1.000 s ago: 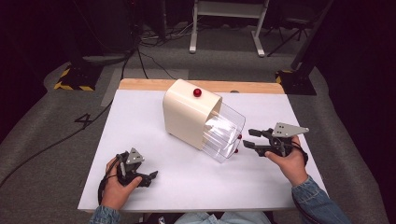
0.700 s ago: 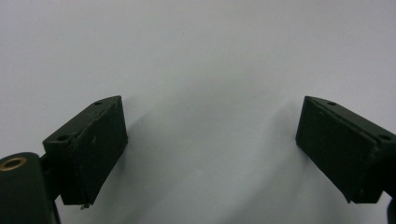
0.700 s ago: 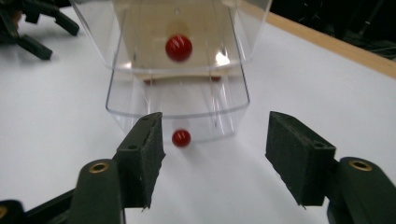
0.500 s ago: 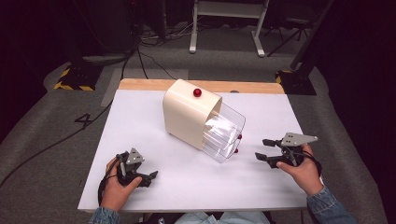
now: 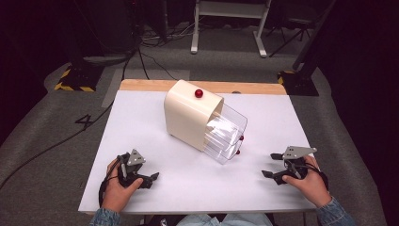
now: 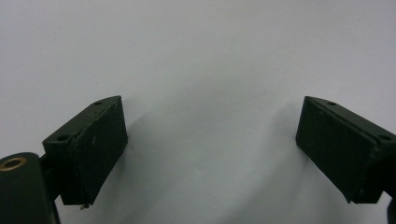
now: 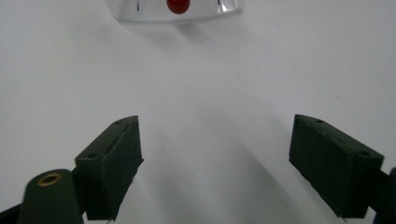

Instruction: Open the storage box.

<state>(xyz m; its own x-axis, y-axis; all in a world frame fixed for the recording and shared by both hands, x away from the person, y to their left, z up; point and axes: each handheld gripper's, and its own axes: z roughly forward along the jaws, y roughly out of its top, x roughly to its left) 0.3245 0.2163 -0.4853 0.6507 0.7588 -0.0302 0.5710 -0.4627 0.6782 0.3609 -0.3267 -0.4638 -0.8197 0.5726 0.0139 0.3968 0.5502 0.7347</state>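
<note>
Clear drawer (image 5: 226,136) sits pulled out of cream box (image 5: 188,115); right hand-held gripper (image 5: 275,165) wide, jaws just opened, empty; left hand-held gripper (image 5: 151,178) wide, idle on counter (image 5: 141,117); looks nearly done.

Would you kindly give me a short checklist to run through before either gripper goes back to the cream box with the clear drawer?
1. Right gripper empty, jaws wide after just opening: ok.
2. Left gripper empty and open over the white table: ok.
3. Clear drawer pulled out of the cream box: ok.
4. Drawer's red knob straight ahead of the right gripper, path free: ok.
5. Drawer contents: cannot tell.
</note>
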